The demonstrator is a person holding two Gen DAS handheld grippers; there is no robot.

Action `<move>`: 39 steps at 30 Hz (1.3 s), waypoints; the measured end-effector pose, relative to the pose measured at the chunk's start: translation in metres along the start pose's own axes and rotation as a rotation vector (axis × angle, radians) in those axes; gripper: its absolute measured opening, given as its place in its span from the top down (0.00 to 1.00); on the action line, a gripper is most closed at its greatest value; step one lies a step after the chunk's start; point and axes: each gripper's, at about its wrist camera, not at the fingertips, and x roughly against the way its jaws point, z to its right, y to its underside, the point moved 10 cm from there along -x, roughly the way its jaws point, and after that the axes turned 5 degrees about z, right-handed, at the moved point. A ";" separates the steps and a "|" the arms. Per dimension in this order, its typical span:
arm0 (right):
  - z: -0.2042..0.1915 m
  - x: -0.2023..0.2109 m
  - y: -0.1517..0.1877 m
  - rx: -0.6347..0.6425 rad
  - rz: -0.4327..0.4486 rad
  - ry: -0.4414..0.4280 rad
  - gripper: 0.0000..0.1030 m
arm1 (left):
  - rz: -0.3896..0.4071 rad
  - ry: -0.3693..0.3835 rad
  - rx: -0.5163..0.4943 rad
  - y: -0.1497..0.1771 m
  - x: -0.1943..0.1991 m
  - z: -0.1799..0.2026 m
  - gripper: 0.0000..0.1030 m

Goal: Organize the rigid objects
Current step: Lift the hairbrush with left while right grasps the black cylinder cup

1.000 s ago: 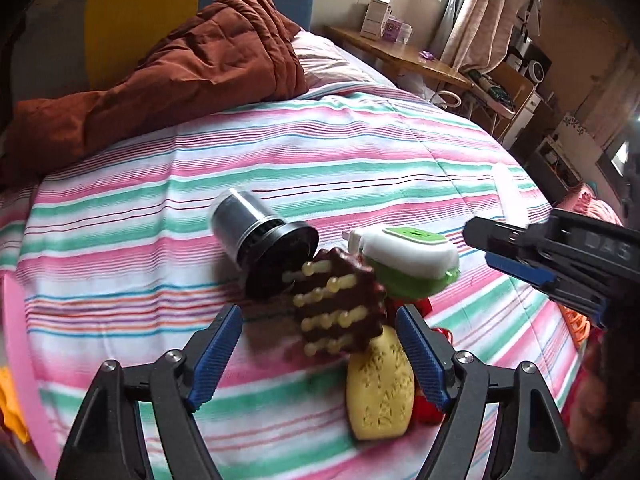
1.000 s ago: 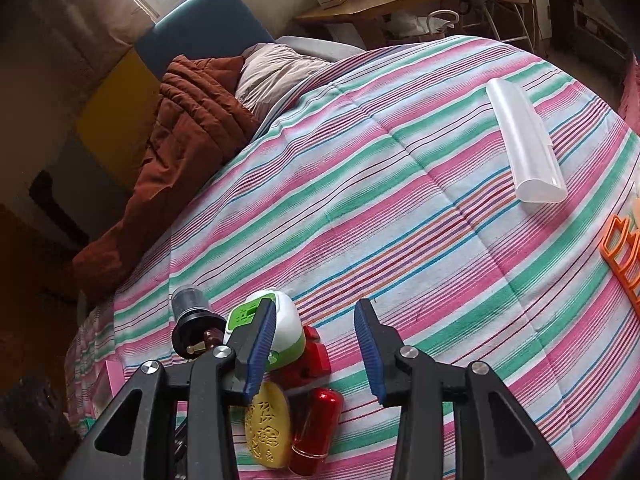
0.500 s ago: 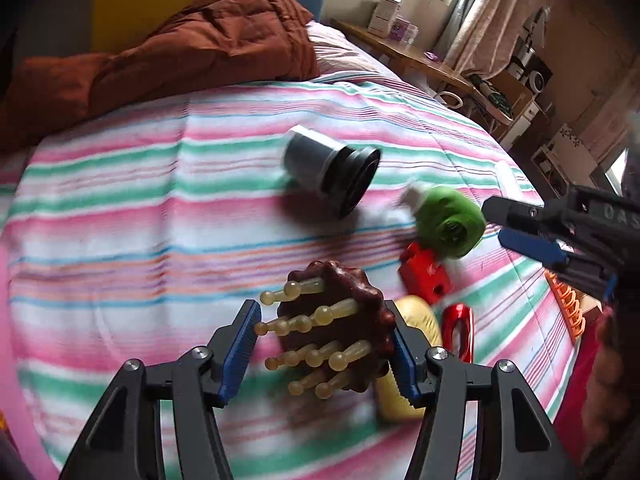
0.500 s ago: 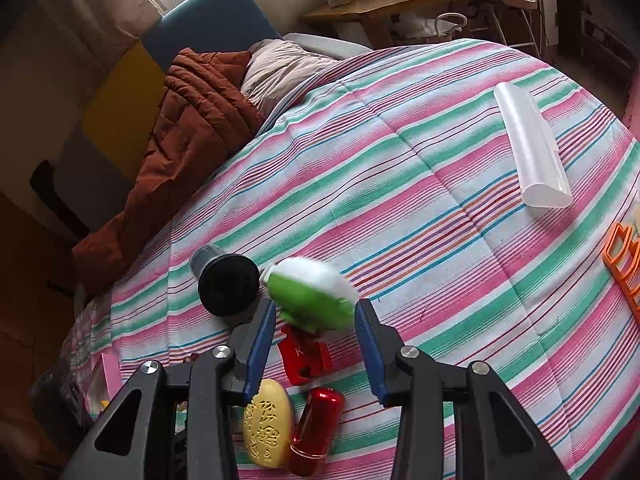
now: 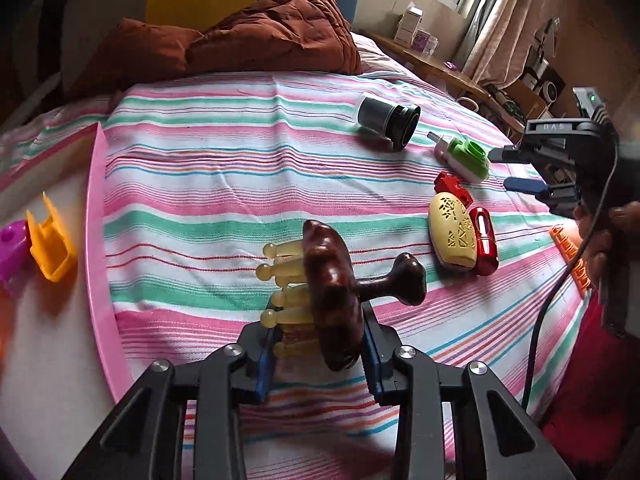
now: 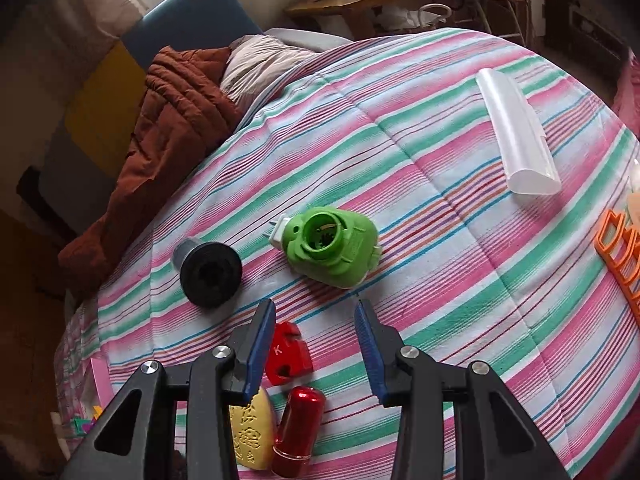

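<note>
Two grippers: left gripper [image 5: 318,354] pinches brush [image 5: 332,300]; pink tray [image 5: 102,264] lies left. Right gripper [image 6: 316,350] fingers spread, empty.

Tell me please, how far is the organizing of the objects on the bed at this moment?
Early stage. Done: an orange piece and a purple one lie beyond the pink edge. In hand: the left gripper holds the brown massage brush. Left: the black cylinder, green plug device, red block, yellow case and red tube are on the striped cover; the right gripper is open, empty.
</note>
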 end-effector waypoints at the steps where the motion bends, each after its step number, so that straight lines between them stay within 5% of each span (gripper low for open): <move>1: 0.006 0.000 -0.001 -0.027 0.002 0.005 0.60 | -0.002 0.006 0.006 -0.001 -0.001 0.000 0.65; 9: 0.017 0.000 -0.002 -0.040 0.006 0.066 0.60 | -0.005 0.053 0.061 -0.009 -0.006 -0.004 0.64; 15: -0.036 0.003 0.002 0.218 0.035 0.034 0.47 | -0.020 0.037 0.056 -0.019 -0.012 -0.004 0.47; 23: -0.126 -0.034 -0.014 0.619 -0.011 0.034 0.43 | -0.006 0.030 0.056 -0.021 -0.017 -0.013 0.63; 28: -0.146 -0.091 -0.009 0.723 -0.150 0.107 0.44 | -0.001 0.028 0.055 -0.021 -0.017 -0.013 0.63; 31: -0.131 -0.117 0.015 0.736 -0.277 0.166 0.56 | 0.003 0.038 0.062 -0.021 -0.016 -0.014 0.64; 39: -0.138 -0.086 0.075 0.715 -0.324 -0.005 0.58 | 0.022 0.121 0.072 -0.023 0.005 -0.008 0.64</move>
